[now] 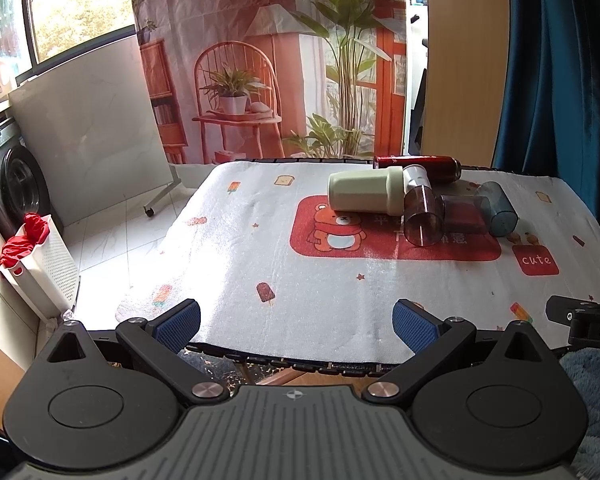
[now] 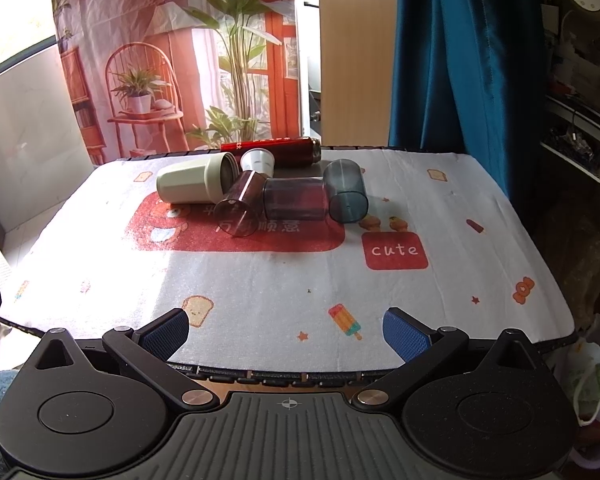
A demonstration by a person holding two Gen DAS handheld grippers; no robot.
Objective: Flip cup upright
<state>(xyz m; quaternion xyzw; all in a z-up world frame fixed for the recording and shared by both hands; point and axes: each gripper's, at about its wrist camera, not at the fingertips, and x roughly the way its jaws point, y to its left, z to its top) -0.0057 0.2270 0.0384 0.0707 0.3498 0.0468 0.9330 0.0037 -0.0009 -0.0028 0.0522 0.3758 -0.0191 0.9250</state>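
Window daylight glares left; fisheye edges bend.

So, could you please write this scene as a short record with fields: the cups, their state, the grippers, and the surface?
cups: cream cup, brown clear cup, dark clear cup, blue-grey cup, small white cup
state: all on their sides, clustered
other item: red bottle, lying behind the cups
left gripper: open, holding nothing, at the near edge
right gripper: open, holding nothing, at the near edge
surface: printed cloth on the table
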